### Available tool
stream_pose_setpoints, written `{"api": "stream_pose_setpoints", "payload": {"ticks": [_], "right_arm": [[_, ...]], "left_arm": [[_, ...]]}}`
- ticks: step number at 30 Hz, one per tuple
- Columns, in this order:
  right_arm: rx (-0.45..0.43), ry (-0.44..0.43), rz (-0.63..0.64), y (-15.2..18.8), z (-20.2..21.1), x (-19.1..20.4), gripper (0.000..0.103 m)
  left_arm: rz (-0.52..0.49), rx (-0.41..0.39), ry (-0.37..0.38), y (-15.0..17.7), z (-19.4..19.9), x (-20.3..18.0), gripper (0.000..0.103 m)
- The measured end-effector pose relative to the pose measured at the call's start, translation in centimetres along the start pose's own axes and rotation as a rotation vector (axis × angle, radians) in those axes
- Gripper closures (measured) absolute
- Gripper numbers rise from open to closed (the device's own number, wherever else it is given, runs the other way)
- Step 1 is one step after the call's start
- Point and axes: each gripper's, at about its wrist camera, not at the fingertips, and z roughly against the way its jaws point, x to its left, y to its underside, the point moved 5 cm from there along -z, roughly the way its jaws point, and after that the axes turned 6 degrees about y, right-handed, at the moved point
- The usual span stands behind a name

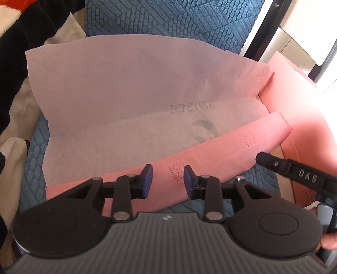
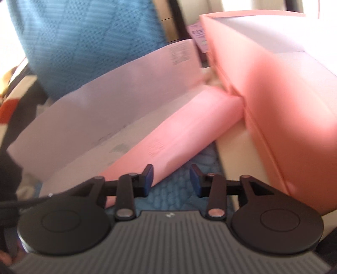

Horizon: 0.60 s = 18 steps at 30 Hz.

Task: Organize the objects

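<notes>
A pale pink non-woven sheet with faint mirrored print lies on the blue cushion, its far flap raised. Its darker pink folded hem runs along the near side. My left gripper hovers over this hem, jaws apart, with the flat stitched hem showing between the pads, unpinched. A black finger of the right gripper reaches in from the right, near the hem's end. In the blurred right wrist view, my right gripper stands open over bare cushion, its left pad beside the pink hem. A pink box stands just to the right.
The blue textured cushion lies under everything. A black, white and red plush cloth is bunched at the left. The pink box crowds the right side, with a dark frame bar behind it. A hand shows at the lower right.
</notes>
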Motion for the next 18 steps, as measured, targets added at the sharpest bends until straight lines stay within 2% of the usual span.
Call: {"api": "stream_pose_setpoints", "payload": {"ticks": [5, 11, 16, 18], "right_arm": [[0.042, -0.034, -0.082, -0.4, -1.5, -0.6, 0.056], [0.036, -0.075, -0.11, -1.3, -2.6, 0.1, 0.056], [0.06, -0.231, -0.191, -1.0, -2.9, 0.3, 0.056], [0.081, -0.266, -0.199, -0.8, -3.2, 0.8, 0.057]], "left_arm": [[-0.006, 0.002, 0.005, 0.0, 0.0, -0.1, 0.065], [0.002, 0.005, 0.018, -0.1, 0.2, 0.0, 0.065], [0.027, 0.006, 0.039, -0.1, 0.5, 0.2, 0.065], [0.03, 0.005, 0.044, 0.0, 0.5, 0.2, 0.065]]}}
